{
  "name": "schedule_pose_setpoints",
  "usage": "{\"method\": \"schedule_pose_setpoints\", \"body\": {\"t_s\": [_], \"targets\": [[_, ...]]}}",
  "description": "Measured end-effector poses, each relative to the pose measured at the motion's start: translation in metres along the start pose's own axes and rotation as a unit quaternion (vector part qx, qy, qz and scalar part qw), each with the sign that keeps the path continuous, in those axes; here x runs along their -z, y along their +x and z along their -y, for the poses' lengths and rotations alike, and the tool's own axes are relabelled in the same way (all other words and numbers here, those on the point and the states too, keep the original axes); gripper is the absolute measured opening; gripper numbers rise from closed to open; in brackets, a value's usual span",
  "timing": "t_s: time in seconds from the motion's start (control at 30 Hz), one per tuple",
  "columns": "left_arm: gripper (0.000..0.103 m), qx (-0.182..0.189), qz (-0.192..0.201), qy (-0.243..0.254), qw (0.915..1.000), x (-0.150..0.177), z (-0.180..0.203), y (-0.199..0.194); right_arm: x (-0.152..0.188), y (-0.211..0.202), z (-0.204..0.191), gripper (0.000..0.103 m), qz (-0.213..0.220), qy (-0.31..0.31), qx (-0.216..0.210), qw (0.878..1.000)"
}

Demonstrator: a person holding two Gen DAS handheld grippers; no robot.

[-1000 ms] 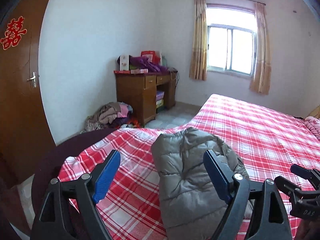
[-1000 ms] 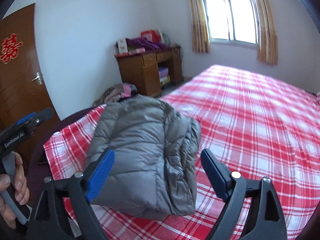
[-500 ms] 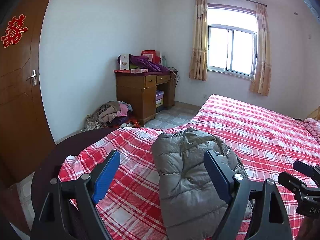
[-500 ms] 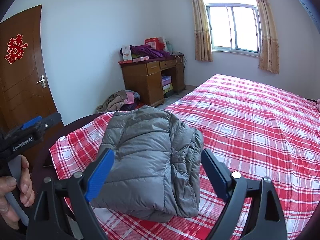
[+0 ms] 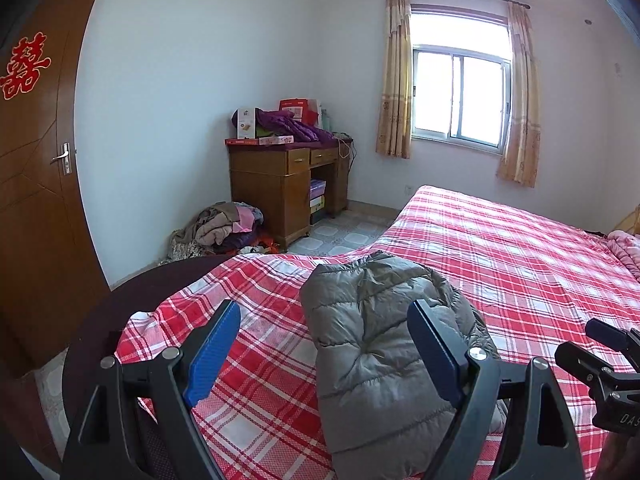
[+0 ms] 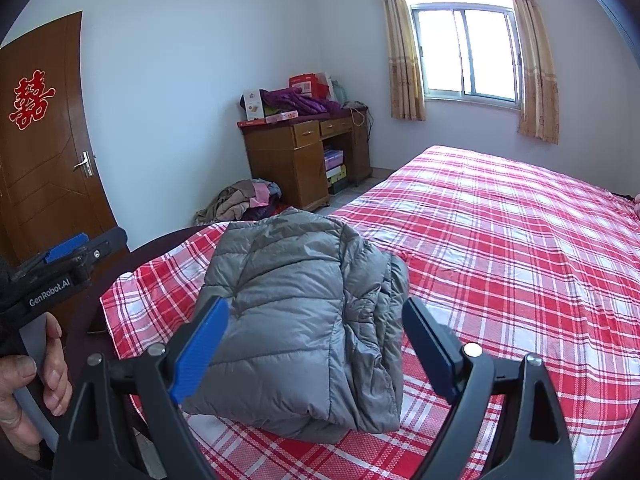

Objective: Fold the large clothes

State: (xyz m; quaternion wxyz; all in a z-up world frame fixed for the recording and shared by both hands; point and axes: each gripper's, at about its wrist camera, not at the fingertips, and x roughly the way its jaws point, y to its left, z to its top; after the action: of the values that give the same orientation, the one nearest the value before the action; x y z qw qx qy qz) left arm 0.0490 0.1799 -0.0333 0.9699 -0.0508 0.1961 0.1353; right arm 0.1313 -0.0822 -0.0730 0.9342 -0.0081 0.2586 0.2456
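The folded gray jacket (image 6: 296, 320) lies on the red checked bed (image 6: 500, 248) just ahead of the right gripper (image 6: 316, 344) and left gripper (image 5: 324, 354), both wide open and empty.

Grey quilted puffer jacket (image 6: 296, 320): slick synthetic cloth, faint sheen. Red-white checked bedsheet (image 6: 500, 248): matt woven cloth. Gripper fingers (image 6: 200, 348): textured blue plastic pads on matt black plastic. Brown wooden desk (image 5: 280, 188), upper centre: semi-gloss varnish.
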Motion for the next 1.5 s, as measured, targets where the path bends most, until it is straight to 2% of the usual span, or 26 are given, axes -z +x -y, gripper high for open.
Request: {"method": "schedule_pose_setpoints", "body": {"t_s": [0.97, 1.5], "targets": [[0.086, -0.002, -0.003, 0.006, 1.0000, 0.0010, 0.0028, 0.0018, 0.0025, 0.0013, -0.0038, 0.091, 0.000, 0.005, -0.001, 1.000], [0.086, 0.001, -0.014, 0.017, 0.9998, 0.0022, 0.0080, 0.0065, 0.0012, -0.0043, -0.0056, 0.091, 0.019, 0.004, 0.000, 1.000]]}}
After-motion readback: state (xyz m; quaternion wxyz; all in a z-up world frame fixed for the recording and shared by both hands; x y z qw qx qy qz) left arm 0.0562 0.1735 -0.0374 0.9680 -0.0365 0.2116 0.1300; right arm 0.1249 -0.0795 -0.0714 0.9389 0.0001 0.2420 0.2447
